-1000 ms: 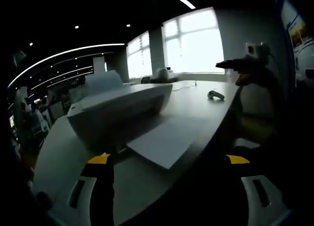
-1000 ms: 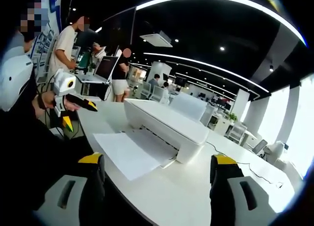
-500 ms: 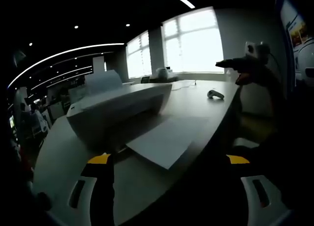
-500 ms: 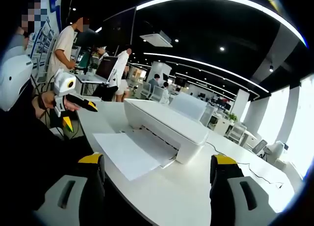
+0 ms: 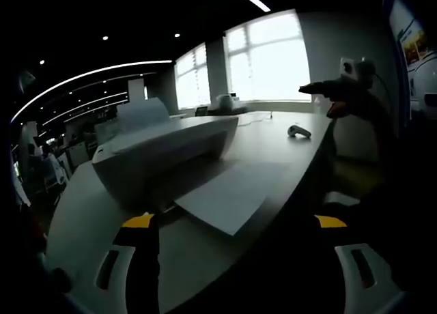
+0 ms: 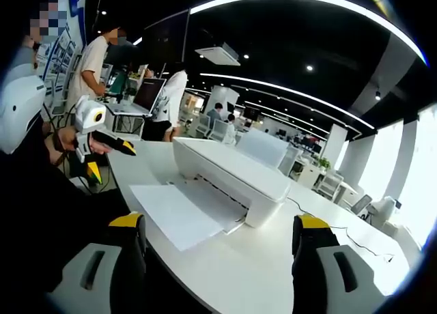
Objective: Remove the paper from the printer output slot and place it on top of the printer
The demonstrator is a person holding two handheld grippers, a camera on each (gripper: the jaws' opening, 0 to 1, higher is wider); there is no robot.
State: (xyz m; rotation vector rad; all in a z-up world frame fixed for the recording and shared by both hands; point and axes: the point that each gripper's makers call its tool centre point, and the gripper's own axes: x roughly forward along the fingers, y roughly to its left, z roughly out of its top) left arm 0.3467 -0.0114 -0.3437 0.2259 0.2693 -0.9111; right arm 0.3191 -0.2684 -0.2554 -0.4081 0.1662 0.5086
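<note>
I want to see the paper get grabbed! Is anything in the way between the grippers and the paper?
Nothing visible blocks it. The paper sticks out of the printer onto bare table, and both the right gripper and left gripper face it with only open table between.

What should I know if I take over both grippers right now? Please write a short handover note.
Left gripper: open, empty, held away from the printer.
Right gripper: open, empty, also held clear.
Paper: lying in the output slot at the printer's front, sticking out over the white table.
Done: nothing yet; the paper is untouched.
Left: grip the sheet, pull it out, lay it on top of the printer.
</note>
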